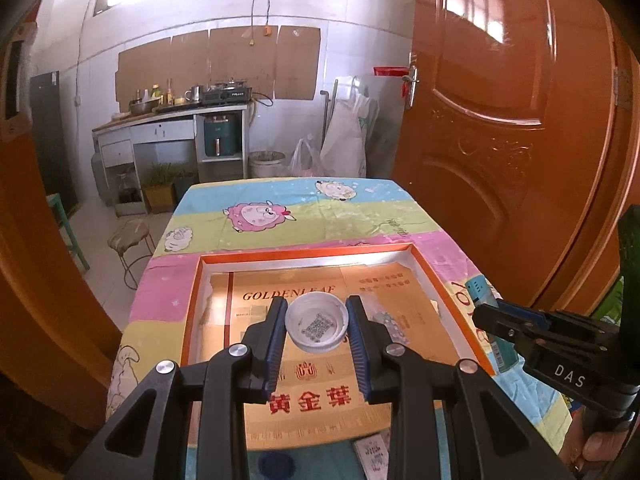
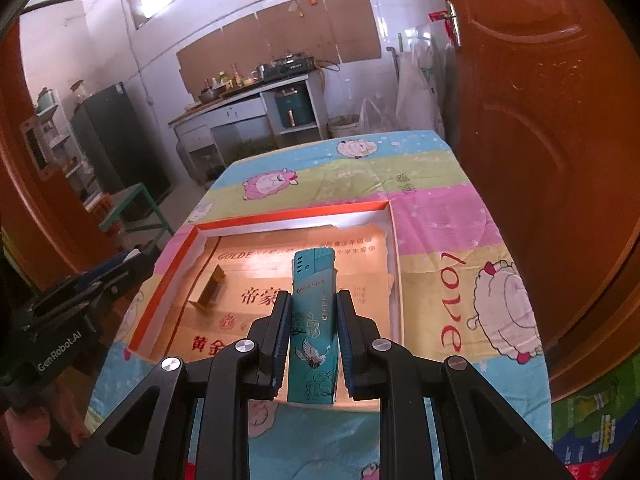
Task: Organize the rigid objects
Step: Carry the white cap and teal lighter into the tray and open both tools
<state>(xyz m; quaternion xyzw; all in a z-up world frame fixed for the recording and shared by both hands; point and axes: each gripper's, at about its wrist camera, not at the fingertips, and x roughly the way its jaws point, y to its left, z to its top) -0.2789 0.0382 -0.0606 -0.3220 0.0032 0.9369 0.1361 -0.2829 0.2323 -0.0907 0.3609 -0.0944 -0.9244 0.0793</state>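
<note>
The left gripper point(image 1: 316, 326) clamps a white plastic bottle cap point(image 1: 317, 323) by opposite sides of its rim, open face up, and carries it in the air above the orange-rimmed shallow box point(image 1: 436, 276). Beside it the right gripper point(image 2: 311, 320) pinches a teal lighter point(image 2: 313, 320) across its narrow sides, long axis running along the fingers, its head reaching out over the near part of the same box. The box, lined with gold printed card, lies on a table under a sheep-patterned cloth point(image 1: 360, 216); a small gold packet point(image 2: 210, 290) lies inside the box toward its left wall. Both items look light and stiff. The cap's thin wall could flex or pop loose if squeezed harder, so the rim-to-rim hold at mid-height seems the soundest. The lighter's glossy shell looks slippery, and the grip sits near its middle, which should keep it from pivoting. Each piece probably needs only an easy lowering to the box floor before the pads part, with neither likely to break from a short drop.
</note>
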